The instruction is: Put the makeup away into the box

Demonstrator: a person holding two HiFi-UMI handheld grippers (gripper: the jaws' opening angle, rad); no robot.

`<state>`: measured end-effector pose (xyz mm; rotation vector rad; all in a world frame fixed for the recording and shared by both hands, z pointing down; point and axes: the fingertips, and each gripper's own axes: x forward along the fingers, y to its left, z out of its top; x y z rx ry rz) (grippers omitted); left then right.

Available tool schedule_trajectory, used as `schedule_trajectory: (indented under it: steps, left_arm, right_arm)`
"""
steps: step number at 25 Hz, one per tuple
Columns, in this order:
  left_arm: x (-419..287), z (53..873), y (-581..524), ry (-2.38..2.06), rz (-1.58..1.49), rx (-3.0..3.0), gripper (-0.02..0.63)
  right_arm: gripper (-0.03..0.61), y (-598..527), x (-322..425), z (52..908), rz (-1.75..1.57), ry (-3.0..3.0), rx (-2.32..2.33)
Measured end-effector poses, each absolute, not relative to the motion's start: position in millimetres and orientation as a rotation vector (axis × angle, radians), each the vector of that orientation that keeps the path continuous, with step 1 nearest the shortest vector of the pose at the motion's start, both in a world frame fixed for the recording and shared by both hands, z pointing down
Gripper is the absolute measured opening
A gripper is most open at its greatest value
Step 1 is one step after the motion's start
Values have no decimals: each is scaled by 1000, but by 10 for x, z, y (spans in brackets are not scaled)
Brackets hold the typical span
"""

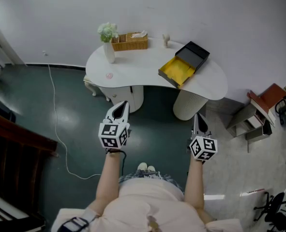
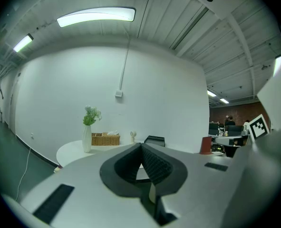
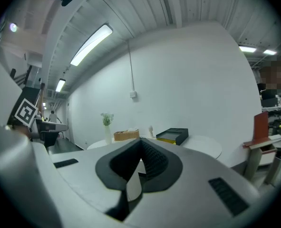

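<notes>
- Left tool (image 2: 141, 146): the jaws are closed tip to tip, with nothing between the pads. It touches nothing and is held over the floor (image 1: 75, 110), well short of the worktop (image 1: 143, 69).
- Right tool (image 3: 141, 144): the jaws are also closed and empty. It is level with the left tool, and both point toward the worktop.
- Box (image 1: 184, 64): it lies open on the right part of the worktop, near the front edge. One half is black and the other is lined in yellow. From my head view the yellow half shows only its lining. I cannot see inside the black half.
- Basket (image 1: 129, 42): it sits at the back of the worktop, against the wall, with something white sticking out of the top.
- Vase (image 1: 109, 53): it is white and upright, just left of the basket, and holds pale flowers.
- Hard to make out: a small pink spot (image 1: 109, 75) lies on the left part of the worktop, well apart from the box. A small pale upright piece (image 1: 166, 40) stands at the back between basket and box. Both are too small for me to say whether they are makeup.
- A cable (image 1: 60, 139) trails across the floor at left.
- The gripper views show the worktop only from afar, partly hidden behind the jaws.
</notes>
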<state>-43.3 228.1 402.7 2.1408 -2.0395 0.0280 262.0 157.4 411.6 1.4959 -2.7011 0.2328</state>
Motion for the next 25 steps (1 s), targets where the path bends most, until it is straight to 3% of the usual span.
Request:
schedule_trajectory:
  steps: [5,8,18,20,25]
  left_arm:
    - [-427,4037,2262,-2041,33,2137,26]
    - [-433,4050,2249,-2037,36,2139,26]
    - [-438,4079,2204,-2033,44,2138,26]
    - [-441,4077,2192,-2036,43,2135,26]
    - [-459,4078,2196,-2046,41,2122,26]
  right_arm:
    - [20,1565,2599,4084,207,-2713,1467]
    - [77,1559,2548,4030,203,-2748,1429]
    - [459,1479,2606,3833,137,-2815,1562]
    - [500,1434,2650,3861,176,-2803,1591]
    - [522,1398,2702,3907,203,-2779,1598]
